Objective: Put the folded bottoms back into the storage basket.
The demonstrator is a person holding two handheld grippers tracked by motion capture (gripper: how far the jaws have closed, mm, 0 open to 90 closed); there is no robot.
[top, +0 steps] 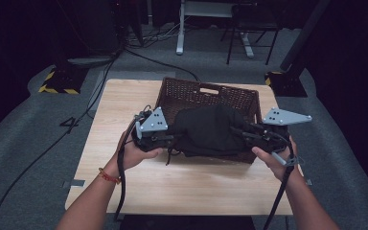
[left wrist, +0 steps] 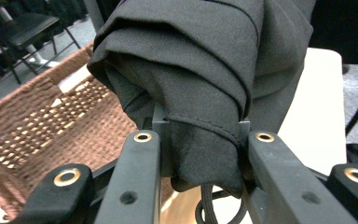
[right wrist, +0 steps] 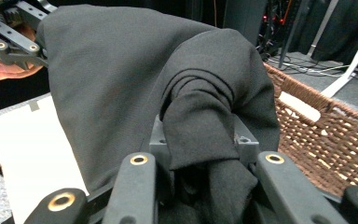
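Note:
A black folded garment (top: 206, 129) hangs between my two grippers, above the front of a brown wicker basket (top: 206, 93). My left gripper (top: 172, 139) is shut on the garment's left end; in the left gripper view the cloth (left wrist: 200, 70) bunches between the jaws and a black drawstring (left wrist: 209, 205) dangles below. My right gripper (top: 235, 130) is shut on the right end, where a thick fold of the garment (right wrist: 200, 121) is pinched between its pads. In the right gripper view the left gripper (right wrist: 14, 42) shows at the upper left, held by a hand.
The basket stands at the back middle of a light wooden table (top: 124, 143). Behind the table, grey carpet carries cables (top: 153, 60), a chair (top: 251, 28) and a white desk leg (top: 180, 28). A yellow-black striped base (top: 60, 84) sits at the left.

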